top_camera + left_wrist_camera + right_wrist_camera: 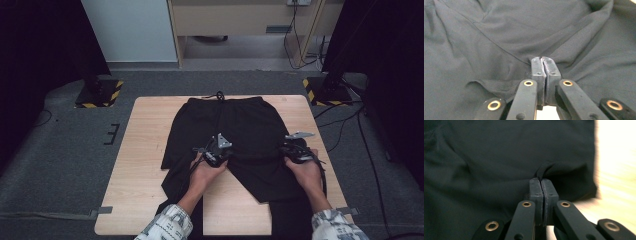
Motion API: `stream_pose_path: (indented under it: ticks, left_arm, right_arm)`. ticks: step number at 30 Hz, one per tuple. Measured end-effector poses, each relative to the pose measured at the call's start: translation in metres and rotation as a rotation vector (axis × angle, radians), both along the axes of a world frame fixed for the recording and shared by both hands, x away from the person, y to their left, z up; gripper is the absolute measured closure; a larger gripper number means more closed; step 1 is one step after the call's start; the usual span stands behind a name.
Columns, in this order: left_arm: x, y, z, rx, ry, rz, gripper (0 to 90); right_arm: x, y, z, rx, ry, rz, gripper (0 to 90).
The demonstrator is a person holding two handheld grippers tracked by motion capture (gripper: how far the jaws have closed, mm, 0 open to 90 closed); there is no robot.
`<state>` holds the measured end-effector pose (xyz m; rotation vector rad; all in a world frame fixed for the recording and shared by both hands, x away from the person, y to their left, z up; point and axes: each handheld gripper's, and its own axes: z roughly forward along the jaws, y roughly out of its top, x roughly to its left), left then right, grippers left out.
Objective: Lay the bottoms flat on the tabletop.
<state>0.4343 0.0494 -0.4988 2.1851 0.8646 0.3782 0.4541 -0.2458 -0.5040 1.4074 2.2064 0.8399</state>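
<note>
Black shorts (240, 130) lie flat on the wooden table (145, 150), waistband and drawstring at the far side, legs toward the person. My left gripper (218, 150) sits near the crotch of the shorts. In the left gripper view its jaws are pressed together on a fold of the black fabric (499, 37), with the left gripper (543, 60) tip at a seam. My right gripper (295, 148) is at the shorts' right edge. In the right gripper view the right gripper (541, 181) is shut on a pinch of the dark cloth (486, 157).
Bare wood (616, 170) shows just beside the shorts' right edge. Two stand bases with yellow-black tape (100, 94) (325, 92) sit on the grey carpet beyond the table's far corners. Cables (350, 125) trail on the floor at the right. A cabinet (240, 20) stands behind.
</note>
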Motion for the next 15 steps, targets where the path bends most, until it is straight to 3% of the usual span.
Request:
stream_pose_path:
  ticks: [5,7,11,15]
  left_arm:
    - [0.0,0.009,0.001,-0.021,0.02,0.011,87.1]
    - [0.0,0.011,0.001,-0.028,0.027,0.014,87.1]
    - [0.001,0.011,0.0,-0.02,0.018,0.016,87.0]
    - [0.004,0.011,-0.002,-0.021,0.022,0.026,86.9]
  right_arm:
    - [0.022,0.027,-0.004,0.029,-0.014,0.023,86.5]
    - [0.024,0.028,-0.004,0.036,-0.013,0.021,78.0]
    - [0.012,0.016,0.008,0.047,-0.044,0.011,57.6]
    - [-0.013,-0.002,0.019,0.051,-0.085,0.001,51.3]
